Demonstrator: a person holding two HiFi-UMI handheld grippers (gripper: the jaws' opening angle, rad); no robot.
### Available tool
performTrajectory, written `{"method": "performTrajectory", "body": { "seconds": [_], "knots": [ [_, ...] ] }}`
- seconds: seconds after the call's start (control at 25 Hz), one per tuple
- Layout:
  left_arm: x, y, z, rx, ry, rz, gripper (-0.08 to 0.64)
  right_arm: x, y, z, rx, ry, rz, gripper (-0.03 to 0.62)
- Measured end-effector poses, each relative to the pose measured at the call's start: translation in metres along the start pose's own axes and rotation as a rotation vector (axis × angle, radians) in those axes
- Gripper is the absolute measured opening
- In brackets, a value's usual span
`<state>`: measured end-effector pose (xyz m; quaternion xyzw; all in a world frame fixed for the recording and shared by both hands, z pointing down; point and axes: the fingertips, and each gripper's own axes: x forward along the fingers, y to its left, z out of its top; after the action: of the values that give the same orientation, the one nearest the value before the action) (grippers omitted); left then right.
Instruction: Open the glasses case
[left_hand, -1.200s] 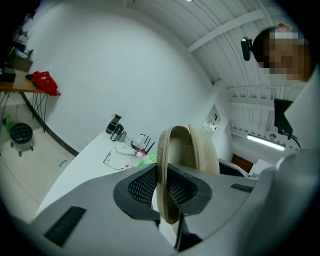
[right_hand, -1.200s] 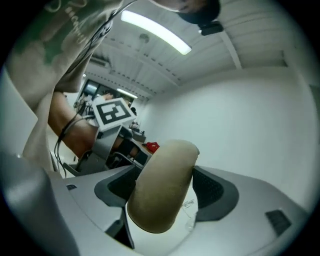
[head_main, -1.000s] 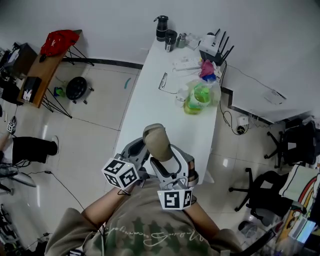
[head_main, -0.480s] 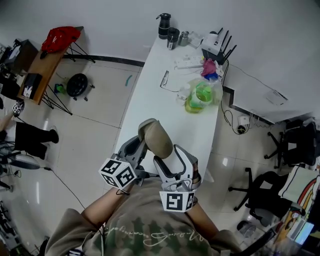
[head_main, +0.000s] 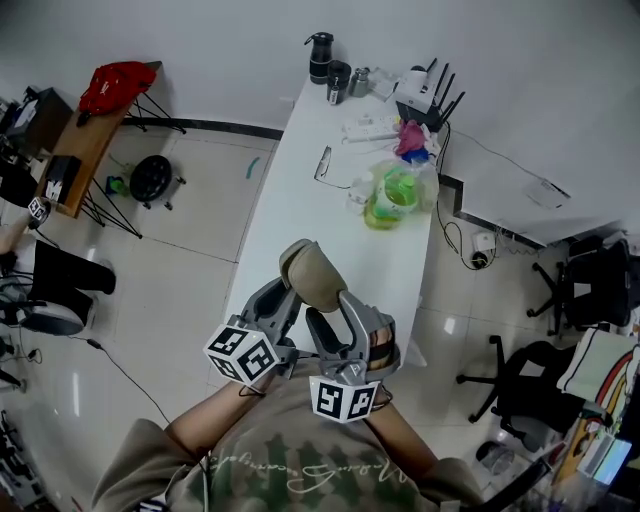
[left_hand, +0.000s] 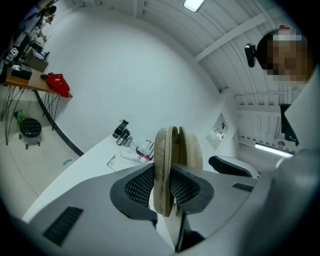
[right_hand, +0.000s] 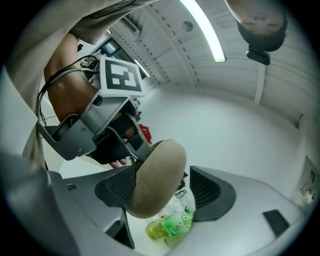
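Tan zippered glasses case (head_main: 313, 275) held aloft, tilted.

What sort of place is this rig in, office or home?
Likely an office or lab workroom: long white table, antenna router at its far end, black office chairs on a tiled floor.

There is one glasses case (head_main: 313, 276). One white table (head_main: 290, 215) has one pair of glasses (head_main: 324, 163), two dark cups (head_main: 319, 57) (head_main: 338, 80), one small silver can (head_main: 360, 82), one white box with black sticks (head_main: 418, 92) and one bag of green bottles (head_main: 392, 195). Off to the sides are one red bag (head_main: 118, 83) and two black chairs (head_main: 590, 285) (head_main: 525, 385).
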<state>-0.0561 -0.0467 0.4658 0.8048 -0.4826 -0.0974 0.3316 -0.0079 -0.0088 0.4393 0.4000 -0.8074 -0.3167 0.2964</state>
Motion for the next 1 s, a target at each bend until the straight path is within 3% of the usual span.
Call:
{"method": "performTrajectory", "body": {
  "seconds": [0.16,0.32,0.44,0.52,0.68,0.96,1.0],
  "knots": [
    [0.003,-0.003,-0.007,-0.046,0.012,-0.012,0.084,0.003,0.017,0.002,-0.076,0.001,0.078,0.341],
    [0.004,-0.001,-0.006,-0.128,-0.009,-0.005,0.084,-0.001,0.001,0.001,-0.073,0.015,-0.022,0.34],
    [0.002,-0.002,0.002,-0.115,-0.044,0.021,0.084,-0.009,-0.016,0.001,-0.09,0.029,-0.122,0.338],
    [0.0,-0.001,0.004,-0.157,-0.057,0.029,0.084,-0.01,-0.021,0.003,-0.107,0.031,-0.16,0.338],
    [-0.003,-0.007,0.004,-0.301,-0.09,0.022,0.084,-0.003,-0.013,0.009,-0.171,0.028,-0.141,0.339],
    [-0.003,-0.003,0.002,-0.336,-0.103,0.042,0.084,-0.003,-0.018,0.007,-0.17,0.041,-0.173,0.332],
    [-0.004,-0.004,0.002,-0.32,-0.103,0.042,0.086,-0.001,-0.014,0.005,-0.15,0.049,-0.15,0.298]
  ]
}}
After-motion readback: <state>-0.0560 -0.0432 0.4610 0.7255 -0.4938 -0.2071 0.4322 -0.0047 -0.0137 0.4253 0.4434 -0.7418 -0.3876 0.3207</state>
